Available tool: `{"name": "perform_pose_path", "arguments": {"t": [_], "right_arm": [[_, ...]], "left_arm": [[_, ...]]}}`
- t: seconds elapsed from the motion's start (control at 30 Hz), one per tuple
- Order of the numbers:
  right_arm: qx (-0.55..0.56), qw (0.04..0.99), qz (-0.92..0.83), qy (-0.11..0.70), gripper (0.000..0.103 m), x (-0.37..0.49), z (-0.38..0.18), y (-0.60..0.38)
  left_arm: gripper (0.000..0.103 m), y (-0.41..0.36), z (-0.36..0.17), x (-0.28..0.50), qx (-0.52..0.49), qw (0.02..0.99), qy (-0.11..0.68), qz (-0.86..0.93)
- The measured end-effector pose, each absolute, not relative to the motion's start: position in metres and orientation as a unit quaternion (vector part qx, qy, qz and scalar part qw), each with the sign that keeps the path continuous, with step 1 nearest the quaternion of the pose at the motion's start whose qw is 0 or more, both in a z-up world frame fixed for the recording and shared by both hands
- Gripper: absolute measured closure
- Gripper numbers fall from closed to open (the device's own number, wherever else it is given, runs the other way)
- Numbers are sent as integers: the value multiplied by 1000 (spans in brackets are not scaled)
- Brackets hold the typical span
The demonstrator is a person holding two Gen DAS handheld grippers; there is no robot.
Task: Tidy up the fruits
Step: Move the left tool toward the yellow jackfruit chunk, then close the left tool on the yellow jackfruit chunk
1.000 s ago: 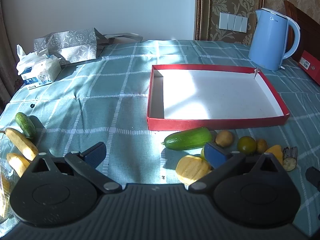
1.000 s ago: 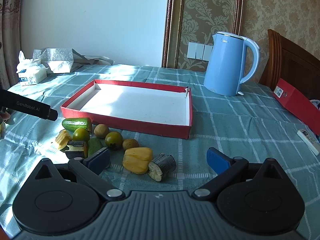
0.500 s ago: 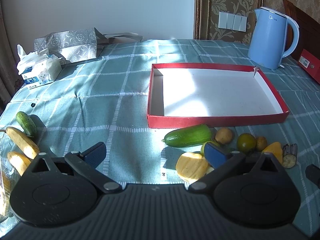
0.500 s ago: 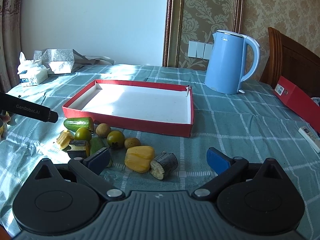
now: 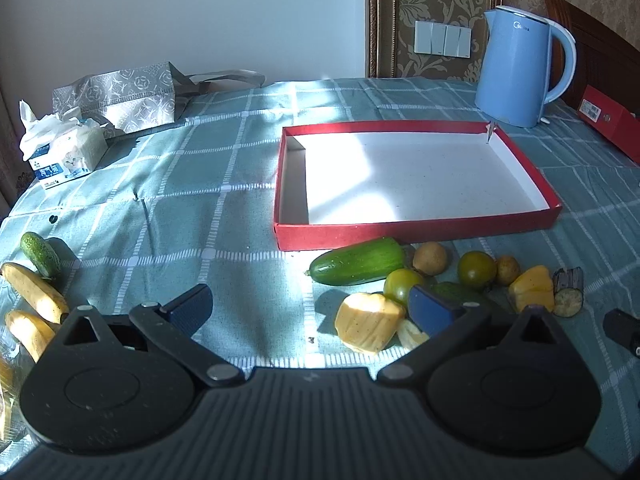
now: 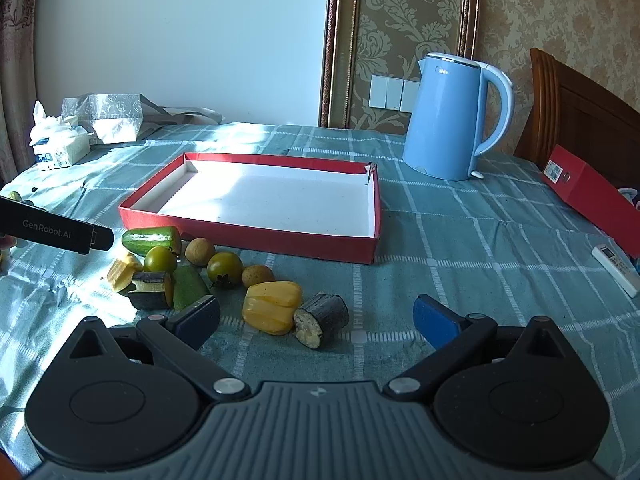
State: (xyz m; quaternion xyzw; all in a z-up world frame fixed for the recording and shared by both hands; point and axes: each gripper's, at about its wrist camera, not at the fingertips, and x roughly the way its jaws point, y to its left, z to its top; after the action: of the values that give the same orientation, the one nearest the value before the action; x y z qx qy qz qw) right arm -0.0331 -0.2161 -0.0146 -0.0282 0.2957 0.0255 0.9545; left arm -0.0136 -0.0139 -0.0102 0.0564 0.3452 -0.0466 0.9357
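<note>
Basically at square one here. The red tray is completely bare inside, just white bottom with a patch of sun on it, so nothing's been sorted yet as far as I can tell. All the fruit is sitting on the table just in front of the tray's near wall: a cucumber closest to it, a couple of green tomatoes, small brown round ones, a pale yellow chunk, a yellow jackfruit-looking piece and a dark cut stub touching it. There's also a second bunch way off on the left edge: bananas and a small cucumber.

My left claw is spread wide with nothing in it, its right pad hovering over the pile. Right claw is also wide apart and holding nothing, with the jackfruit piece and stub sitting roughly between the pads. So everything's left to do.

Room-wise: teal checked tablecloth, a bit wrinkled, strong sunlight. Blue kettle behind the tray, tissue pack and a silver gift bag at the far left, a red box and a remote to the right. Damask wallpaper and a wooden chair back.
</note>
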Motion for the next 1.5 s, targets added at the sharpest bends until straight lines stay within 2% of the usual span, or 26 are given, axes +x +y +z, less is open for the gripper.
{"name": "perform_pose_path", "arguments": {"t": [0.27, 0.47, 0.73, 1.17, 1.27, 1.37, 1.5], "right_arm": [[-25, 953, 25, 302, 0, -31, -18, -219], [-25, 952, 24, 304, 0, -32, -19, -220], [-18, 951, 12, 309, 0, -32, -21, -227], [-18, 950, 11, 311, 0, -27, -23, -226], [-18, 949, 11, 314, 0, -26, -23, -226], [-20, 950, 10, 313, 0, -26, -23, -226], [-18, 949, 8, 315, 0, -24, -23, -227]], "left_arm": [[0, -21, -15, -17, 45, 930, 355, -84], [0, -25, -25, -16, 98, 927, 344, -109], [0, -10, -39, -4, 104, 917, 368, -116], [0, -23, -50, 1, 143, 908, 363, -154], [3, -21, -54, 6, 154, 903, 372, -148], [10, -14, -57, 8, 147, 899, 384, -153], [12, -17, -58, 10, 148, 897, 382, -167]]}}
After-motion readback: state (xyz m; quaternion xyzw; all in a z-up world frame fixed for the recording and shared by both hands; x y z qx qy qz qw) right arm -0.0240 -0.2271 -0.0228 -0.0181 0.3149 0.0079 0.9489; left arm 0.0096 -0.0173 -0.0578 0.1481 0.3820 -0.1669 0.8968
